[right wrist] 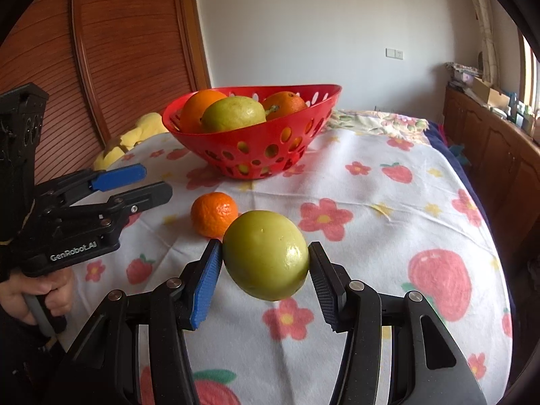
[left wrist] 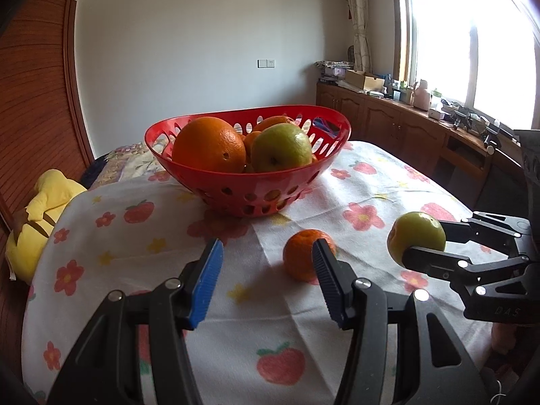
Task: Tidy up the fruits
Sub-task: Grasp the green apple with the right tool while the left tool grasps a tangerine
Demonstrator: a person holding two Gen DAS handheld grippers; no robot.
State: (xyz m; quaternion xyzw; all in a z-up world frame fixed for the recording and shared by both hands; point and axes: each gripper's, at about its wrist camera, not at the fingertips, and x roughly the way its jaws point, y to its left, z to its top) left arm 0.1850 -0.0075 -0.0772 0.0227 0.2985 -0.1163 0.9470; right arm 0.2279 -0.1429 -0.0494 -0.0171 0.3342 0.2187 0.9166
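A green fruit (right wrist: 266, 254) is clamped between the pads of the right hand-held gripper (right wrist: 265, 276) and held clear above the flowered cloth (right wrist: 371, 182). The left hand-held gripper (left wrist: 266, 281) is held part open and empty, just beside a mandarin (left wrist: 305, 253) lying on the cloth. Behind it, a red basket (left wrist: 249, 182) is filled with oranges and a green fruit.
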